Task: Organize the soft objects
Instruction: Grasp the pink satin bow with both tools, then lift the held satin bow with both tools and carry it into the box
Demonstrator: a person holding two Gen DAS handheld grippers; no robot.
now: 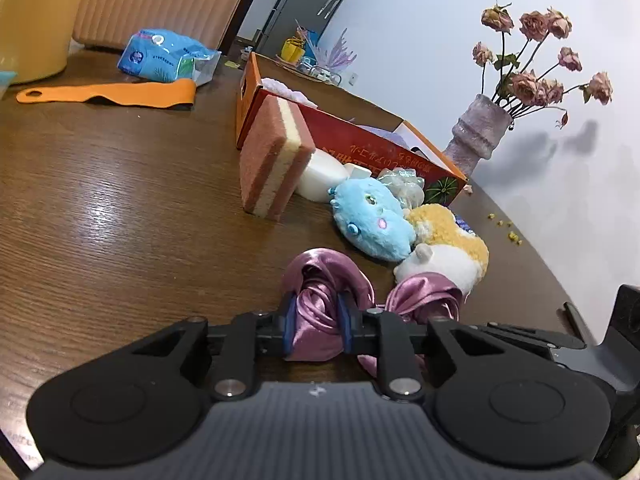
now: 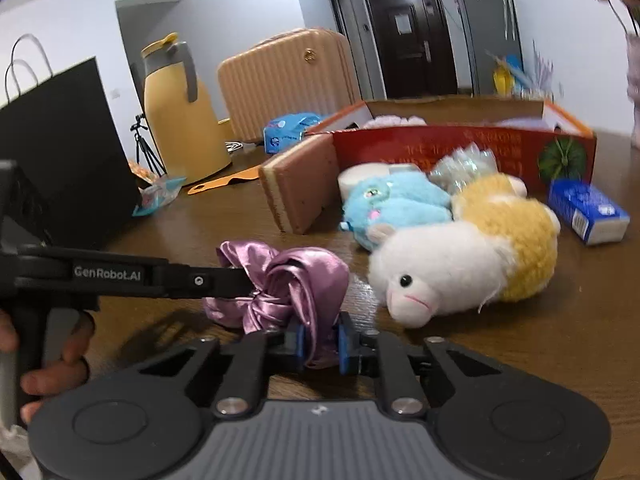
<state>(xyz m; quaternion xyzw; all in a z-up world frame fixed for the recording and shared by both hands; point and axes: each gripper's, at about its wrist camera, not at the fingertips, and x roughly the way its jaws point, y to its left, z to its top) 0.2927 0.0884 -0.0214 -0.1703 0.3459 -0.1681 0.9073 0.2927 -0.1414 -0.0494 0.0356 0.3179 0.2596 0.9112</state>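
Pink satin cloth (image 1: 320, 308) hides left gripper (image 1: 318, 316) fingertips.

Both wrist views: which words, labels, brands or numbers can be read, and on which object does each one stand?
"GenRobot.AI": white letters on the black arm of the left gripper, in the right wrist view.
Red box: yellow characters on its side, upside down and too blurred to read.
Small blue box: white print, too small to read.
Blue plastic pack: a round logo, not legible.
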